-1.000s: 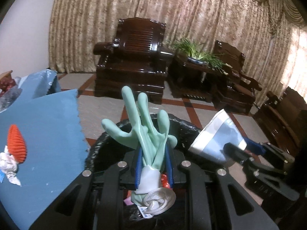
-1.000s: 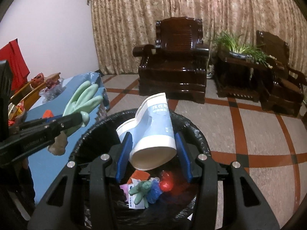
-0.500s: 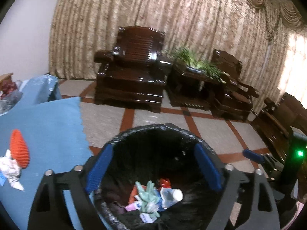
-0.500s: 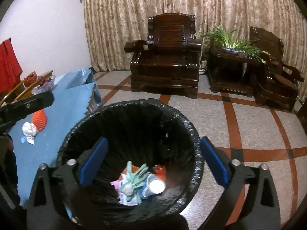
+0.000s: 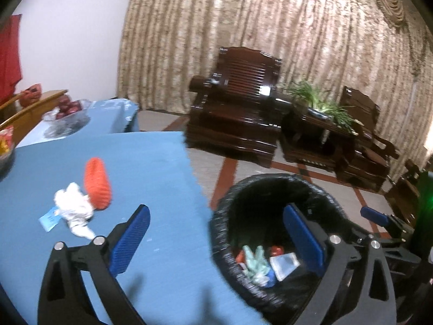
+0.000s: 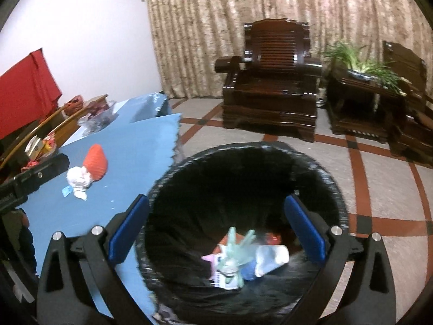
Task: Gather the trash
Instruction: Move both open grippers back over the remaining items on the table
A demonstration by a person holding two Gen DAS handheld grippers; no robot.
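Observation:
A black-lined trash bin (image 5: 270,176) (image 6: 243,146) stands on the floor beside a blue table (image 5: 148,162) (image 6: 135,157). Inside the bin lie a green rubber glove (image 5: 254,260) (image 6: 238,249) and a white-and-blue paper cup (image 6: 270,257) among other scraps. An orange net sleeve (image 5: 97,187) (image 6: 96,162), a crumpled white tissue (image 5: 73,205) (image 6: 78,180) and a small blue tag (image 5: 50,218) lie on the table. My left gripper (image 5: 215,211) hangs over the table edge and bin rim, its jaws opening with nothing between them. My right gripper (image 6: 216,200) is open and bare above the bin.
A dark wooden armchair (image 5: 238,113) (image 6: 270,94) and a side table with a green plant (image 5: 316,105) stand before the curtain. A glass fruit bowl (image 5: 65,111) sits at the table's far end. A red cloth (image 6: 27,81) hangs at left. Tiled floor surrounds the bin.
The left gripper let go of the green glove and the right let go of the paper cup; both now lie in the bin. Both jaws spread wide. The left view swung left toward the table.

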